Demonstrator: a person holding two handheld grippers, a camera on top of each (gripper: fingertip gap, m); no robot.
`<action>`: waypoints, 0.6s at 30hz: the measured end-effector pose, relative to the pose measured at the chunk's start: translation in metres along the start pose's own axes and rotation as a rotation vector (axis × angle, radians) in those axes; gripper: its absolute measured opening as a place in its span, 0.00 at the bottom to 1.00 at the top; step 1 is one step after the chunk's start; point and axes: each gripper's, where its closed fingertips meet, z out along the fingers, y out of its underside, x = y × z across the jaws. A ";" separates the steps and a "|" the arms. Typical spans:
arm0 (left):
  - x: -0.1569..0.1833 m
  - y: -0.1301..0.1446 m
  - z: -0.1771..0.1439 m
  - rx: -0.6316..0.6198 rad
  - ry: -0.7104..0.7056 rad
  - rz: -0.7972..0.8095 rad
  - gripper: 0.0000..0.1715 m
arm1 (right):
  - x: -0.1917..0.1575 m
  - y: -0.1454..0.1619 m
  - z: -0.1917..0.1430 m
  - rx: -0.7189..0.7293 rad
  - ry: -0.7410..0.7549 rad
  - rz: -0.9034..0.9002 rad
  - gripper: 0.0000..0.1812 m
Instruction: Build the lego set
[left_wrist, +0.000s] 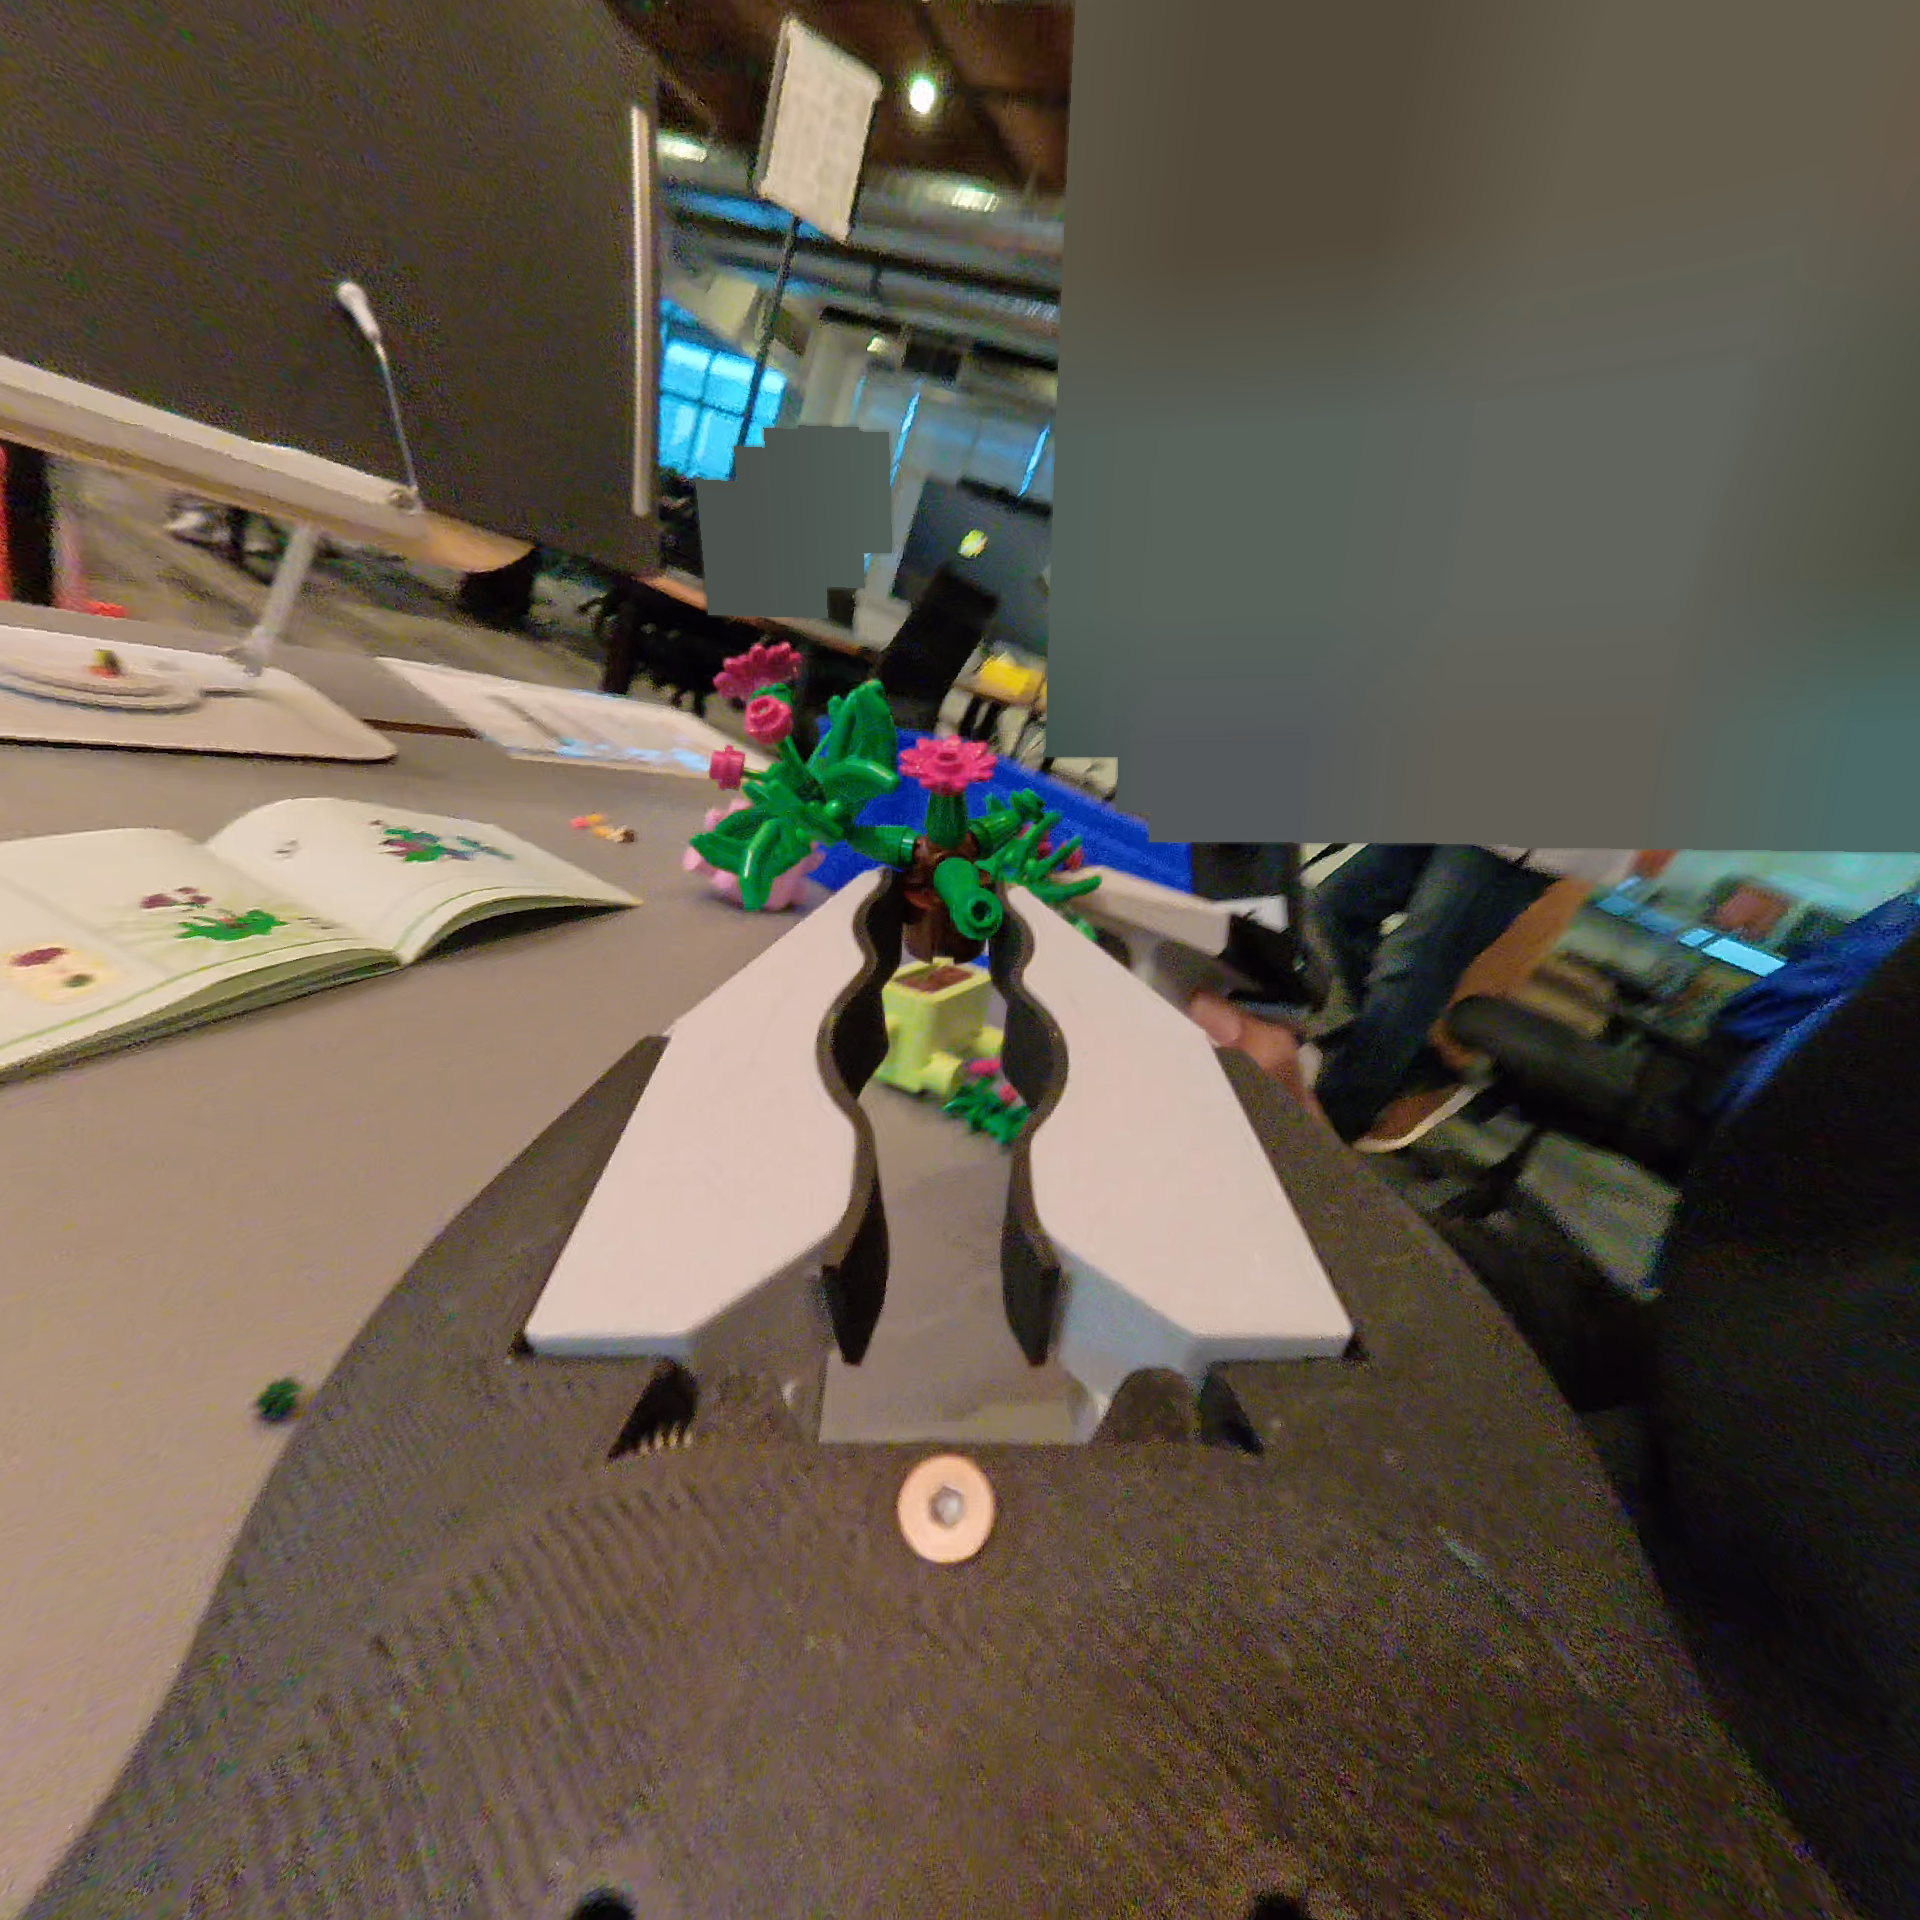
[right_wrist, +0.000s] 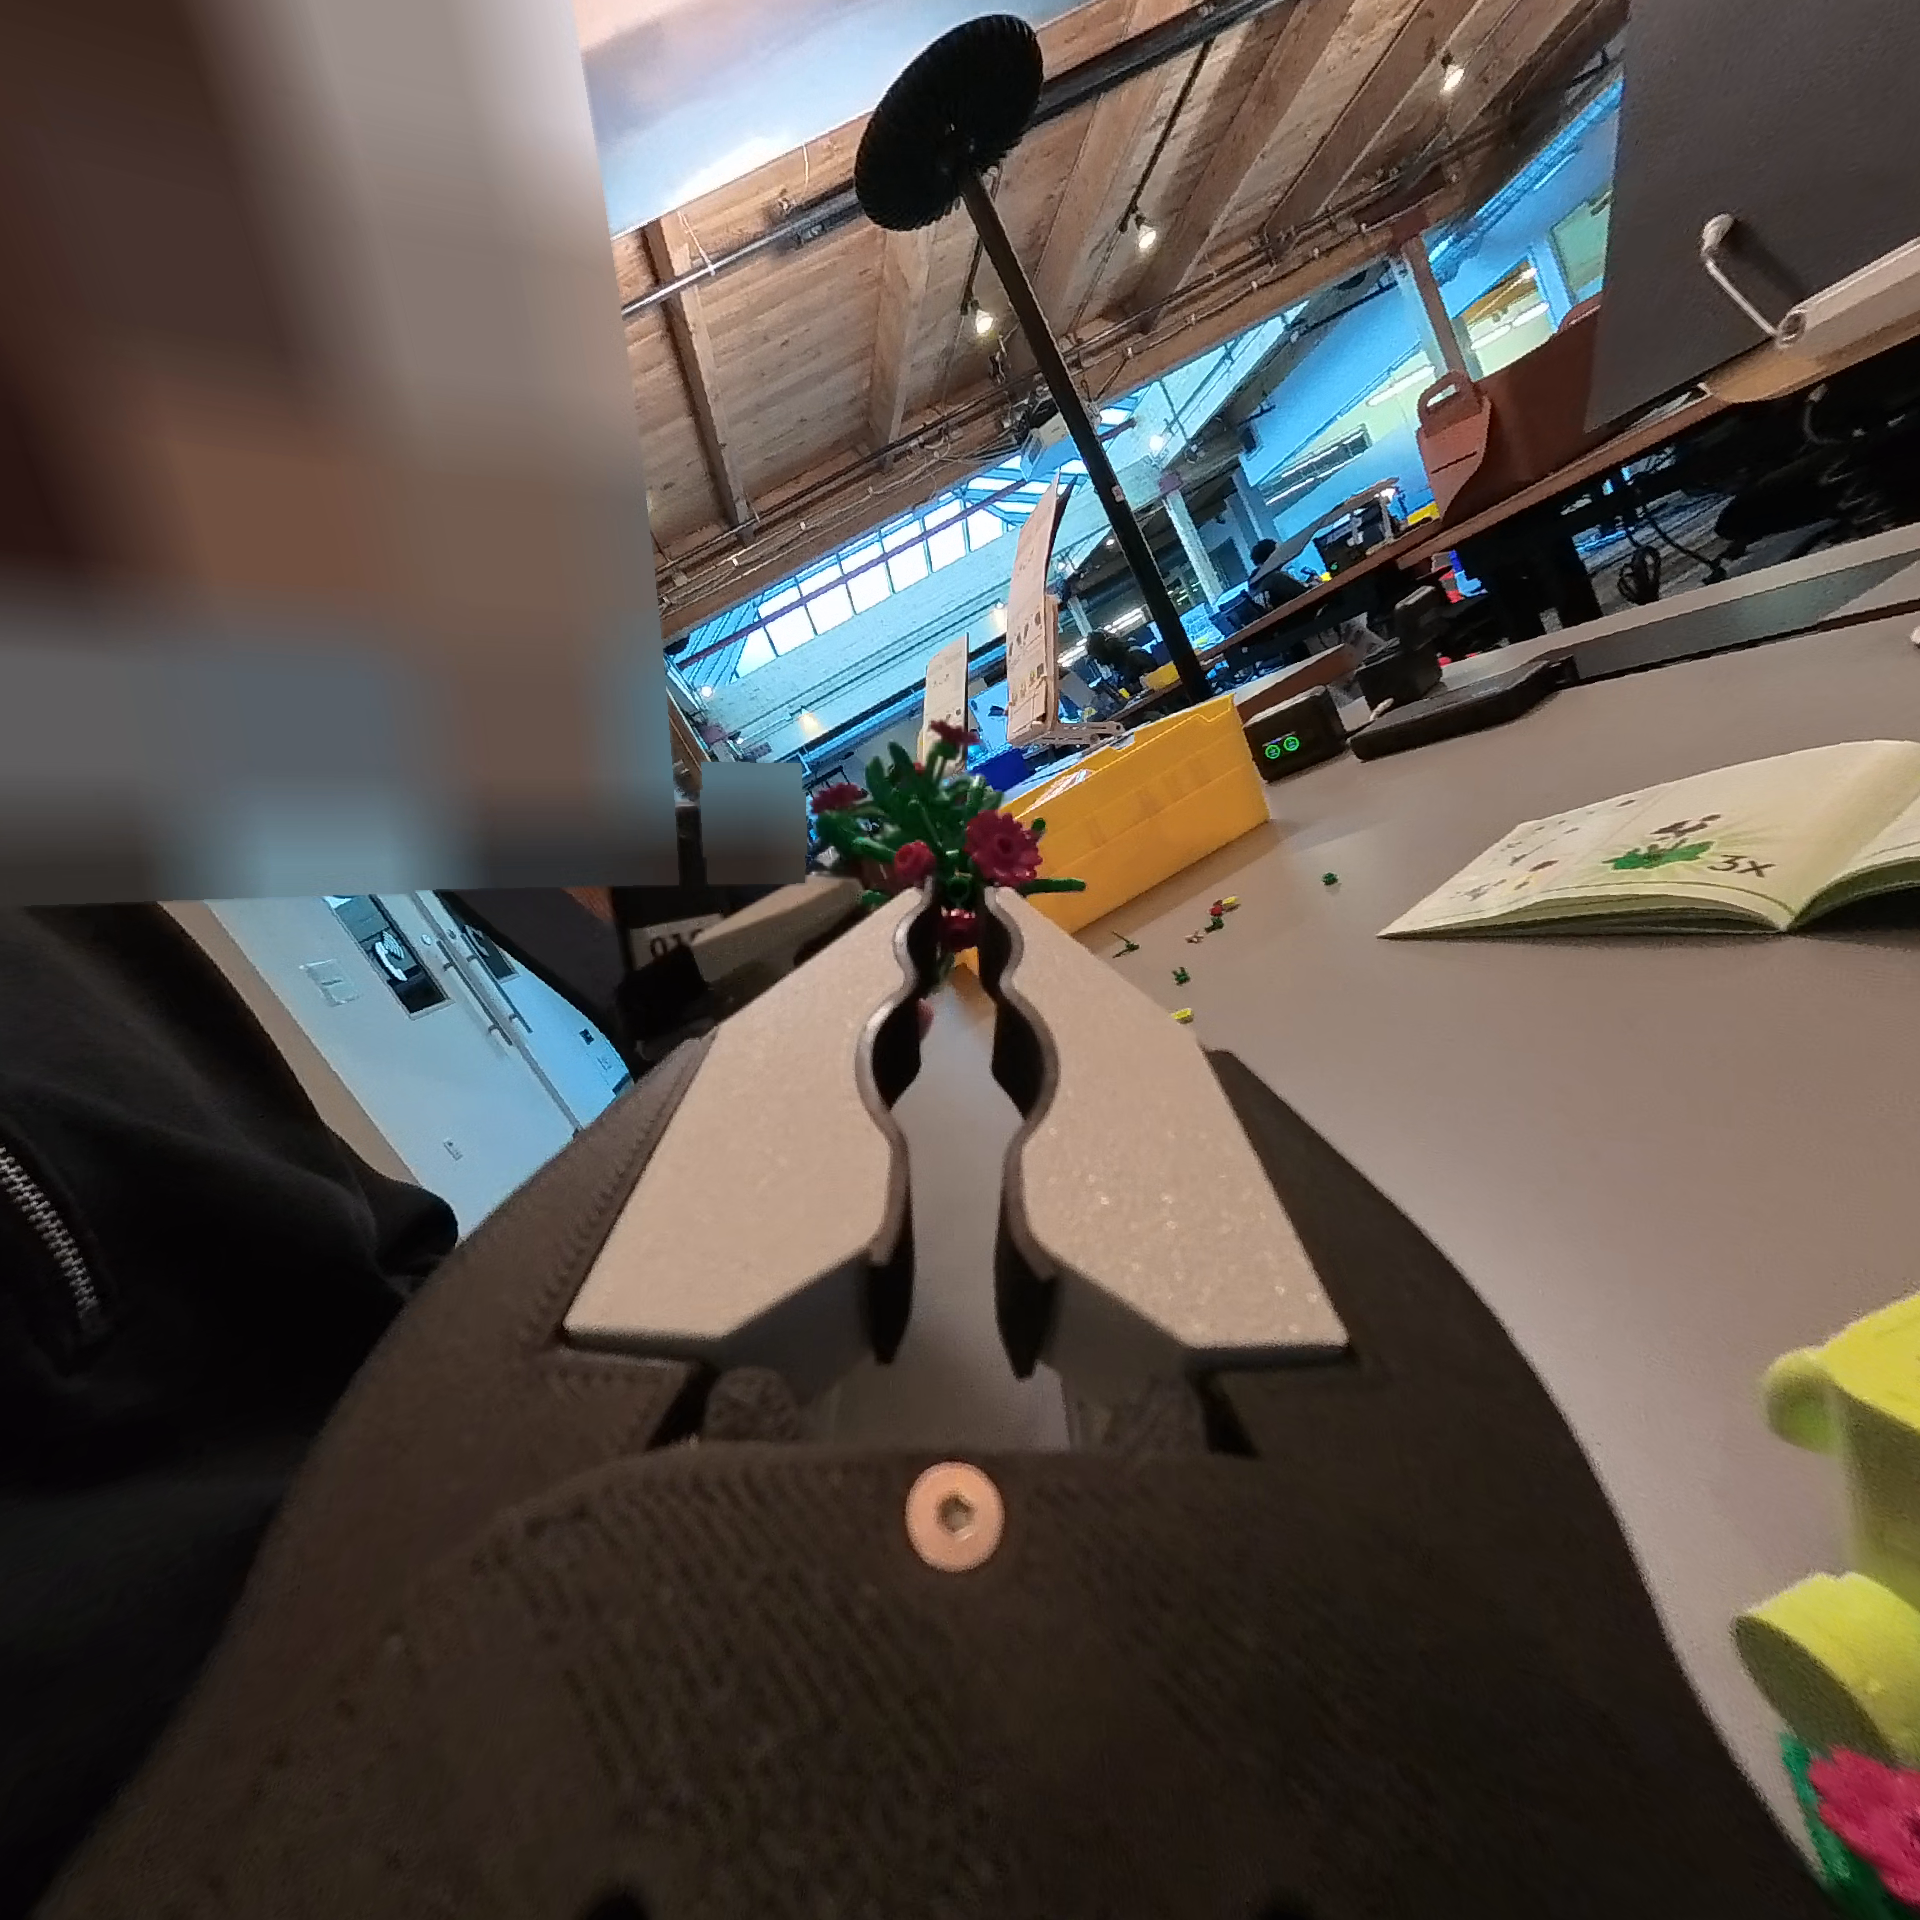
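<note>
Smooth grey table (left_wrist: 260, 1195), spiky plastic flower sprig (left_wrist: 940, 894).

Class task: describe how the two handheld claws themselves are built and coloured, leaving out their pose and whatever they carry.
Both look alike. The left claw and right claw each have two pale grey fingers with wavy black inner pads, set in a dark ridged printed body with one copper-coloured washer and bolt. Beside the right claw shows a black zipped garment.

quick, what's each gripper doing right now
Left gripper: closed on the brown base of the flower cluster.
Right gripper: closed on that flower cluster, on a stem from the other side.
</note>
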 end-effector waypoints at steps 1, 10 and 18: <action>0.002 -0.005 -0.002 0.036 0.038 -0.040 0.08 | 0.000 0.000 0.000 -0.001 -0.001 -0.004 0.02; 0.021 -0.026 -0.015 0.196 0.307 -0.252 0.08 | 0.000 -0.002 -0.002 0.016 -0.012 0.014 0.02; 0.023 -0.034 -0.021 0.266 0.434 -0.410 0.07 | 0.000 -0.001 -0.001 0.023 -0.016 0.021 0.02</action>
